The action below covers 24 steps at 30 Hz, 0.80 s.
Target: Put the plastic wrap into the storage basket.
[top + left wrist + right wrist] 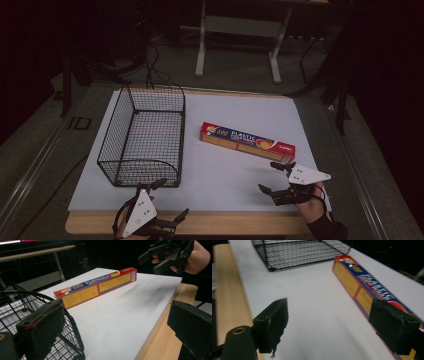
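Two grippers work over one white board (150, 197), with one wire basket (145, 137) and one plastic-wrap box (247, 142) on it.

Seen from above, the right gripper (272, 176) hangs at the board's near right corner, its jaws spread wide with nothing between them. The box lies just ahead of it: the box's right end sits close beside the farther jaw, not touching as far as can be told, and the rest of the box runs away to the gripper's left. In the right gripper view the box (364, 290) passes behind the right-hand jaw, and bare white board fills the gap between the jaws.

At the near edge the left gripper (170, 202) also stands wide open and holds nothing. The basket's near end is right by its left jaw, which overlaps the wire rim in the left gripper view; contact cannot be told.

Between the two grippers the board is bare, and a strip of wooden table edge (225, 222) shows beneath them.

Nothing lies inside the basket.
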Each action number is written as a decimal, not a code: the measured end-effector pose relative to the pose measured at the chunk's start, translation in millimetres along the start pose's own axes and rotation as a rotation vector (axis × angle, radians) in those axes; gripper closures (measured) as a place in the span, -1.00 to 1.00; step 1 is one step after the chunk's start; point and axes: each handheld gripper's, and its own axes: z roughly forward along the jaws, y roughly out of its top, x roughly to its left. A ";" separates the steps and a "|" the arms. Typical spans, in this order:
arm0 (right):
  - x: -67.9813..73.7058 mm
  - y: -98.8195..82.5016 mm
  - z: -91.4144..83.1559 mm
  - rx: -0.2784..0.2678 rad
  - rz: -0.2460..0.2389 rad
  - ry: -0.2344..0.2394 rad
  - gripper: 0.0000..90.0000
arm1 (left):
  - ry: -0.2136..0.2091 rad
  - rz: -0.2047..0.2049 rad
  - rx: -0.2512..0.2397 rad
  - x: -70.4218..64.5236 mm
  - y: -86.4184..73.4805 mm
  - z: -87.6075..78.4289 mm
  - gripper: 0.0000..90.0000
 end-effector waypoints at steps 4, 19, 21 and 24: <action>-1.3 -0.1 3.6 0.016 -0.027 0.060 -0.59 | -0.006 0.013 0.004 -1.3 0.8 -0.2 -0.96; 13.5 10.4 14.4 0.175 -0.041 0.138 -0.65 | -0.032 0.043 -0.015 -5.7 4.0 -0.3 -0.96; 14.2 13.8 12.4 0.152 -0.025 0.148 -0.67 | -0.049 0.036 -0.020 -6.2 4.6 1.6 -0.96; 15.2 21.4 6.1 0.095 -0.008 0.158 -0.73 | -0.051 0.041 -0.017 -7.5 4.6 2.6 -0.96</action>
